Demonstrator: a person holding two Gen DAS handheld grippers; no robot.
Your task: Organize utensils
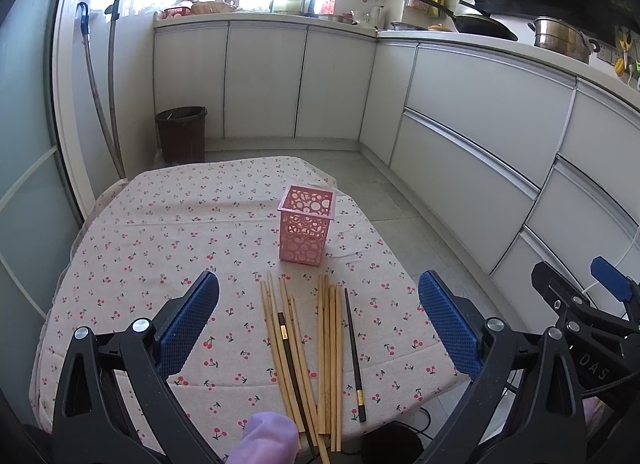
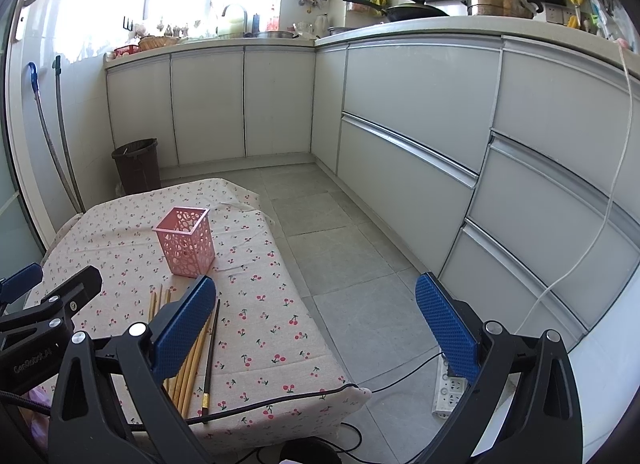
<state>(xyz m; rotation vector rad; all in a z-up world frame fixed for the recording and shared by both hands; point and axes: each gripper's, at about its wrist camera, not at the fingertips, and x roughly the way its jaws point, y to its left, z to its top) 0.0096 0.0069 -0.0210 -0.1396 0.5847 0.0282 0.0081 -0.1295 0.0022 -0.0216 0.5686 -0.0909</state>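
A home kitchen is shown. Grey cupboards (image 1: 264,80) are lined along the walls, a black wok (image 1: 480,22) and a metal pot (image 1: 560,38) are seen on the counter (image 2: 420,26), and a small bin (image 1: 182,132) is kept in the corner.

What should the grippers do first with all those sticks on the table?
Probably lower the left gripper onto the chopsticks and pinch a few. Both grippers are open and empty, the chopsticks lie flat on the cloth right under the left one, and the pink holder behind them stands upright and looks empty.
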